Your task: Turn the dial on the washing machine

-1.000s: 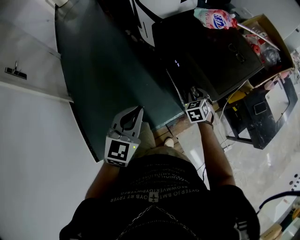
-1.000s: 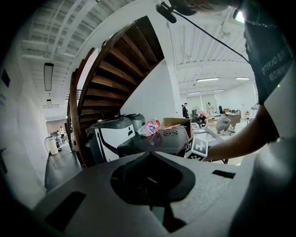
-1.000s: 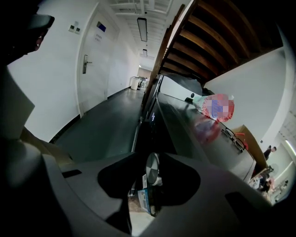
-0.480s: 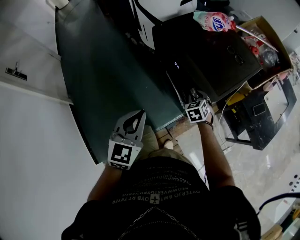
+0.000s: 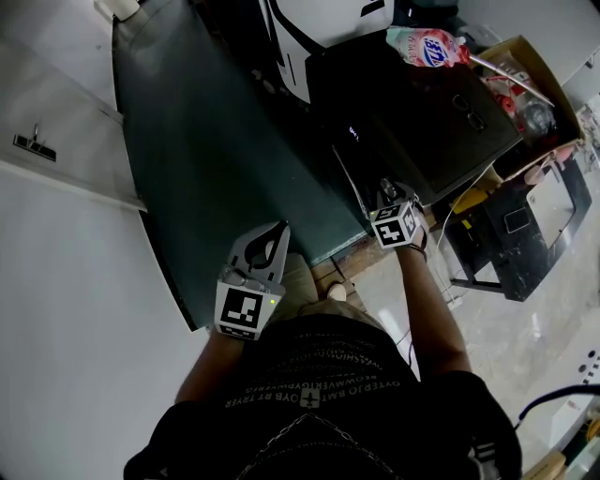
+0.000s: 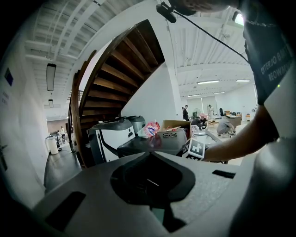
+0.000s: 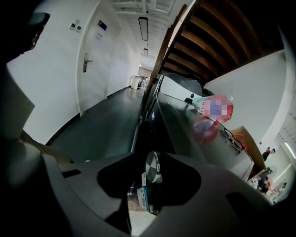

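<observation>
The black washing machine [image 5: 422, 103] stands at the upper right of the head view. My right gripper [image 5: 384, 186] is at its front panel. In the right gripper view the round silver dial [image 7: 153, 169] sits between the jaws of the right gripper [image 7: 149, 157]. These jaws are opening and stand wide around the dial, no longer pressing on it. My left gripper [image 5: 278, 230] hangs over the dark floor to the left of the machine, shut and holding nothing. The left gripper view shows the left gripper [image 6: 150, 155] with its tips together.
A pink detergent bag [image 5: 429, 43] and a pair of glasses [image 5: 472, 108] lie on the machine top. A cardboard box [image 5: 534, 84] stands at its right, a black stand [image 5: 511, 225] below it. A white appliance [image 5: 319, 19] is behind. A white wall [image 5: 56, 281] runs along the left.
The left gripper has drifted slightly down and to the right. The right gripper stays at the machine's front panel, almost unmoved.
</observation>
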A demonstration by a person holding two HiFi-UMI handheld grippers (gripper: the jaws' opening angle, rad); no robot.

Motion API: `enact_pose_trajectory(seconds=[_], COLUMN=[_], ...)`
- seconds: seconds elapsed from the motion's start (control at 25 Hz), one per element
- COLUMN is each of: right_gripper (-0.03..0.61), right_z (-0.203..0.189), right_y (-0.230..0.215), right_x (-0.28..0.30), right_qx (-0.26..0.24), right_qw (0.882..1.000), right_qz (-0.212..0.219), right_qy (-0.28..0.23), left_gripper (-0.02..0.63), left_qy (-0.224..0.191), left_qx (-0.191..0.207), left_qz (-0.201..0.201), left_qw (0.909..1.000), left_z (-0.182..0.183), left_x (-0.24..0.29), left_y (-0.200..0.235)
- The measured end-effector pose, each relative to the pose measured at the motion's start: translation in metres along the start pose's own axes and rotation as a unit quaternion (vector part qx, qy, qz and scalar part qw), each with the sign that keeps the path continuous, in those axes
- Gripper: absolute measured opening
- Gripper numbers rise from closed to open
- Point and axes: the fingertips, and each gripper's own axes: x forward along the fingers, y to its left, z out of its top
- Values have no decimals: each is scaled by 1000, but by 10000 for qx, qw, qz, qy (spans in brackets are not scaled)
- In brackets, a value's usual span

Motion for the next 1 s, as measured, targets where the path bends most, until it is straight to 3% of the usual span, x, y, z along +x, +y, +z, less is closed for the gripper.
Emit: enact_pose_trajectory(seconds=[0.52, 1.0], right_gripper=[125, 124], right_z=[-20, -2], right_y=[2, 3], right_x=[1, 7], right_qx=[151, -100], right_qw=[9993, 9998], right_qz=[0, -113], right_qy=[355, 106], left_gripper=[6, 6], left_qy=[-101, -7], left_qx=[-8, -15], left_qz=[135, 218], left_qw=[9999, 9998], left_z=[9, 5], left_x=[-17, -26], left_y=[-1, -3])
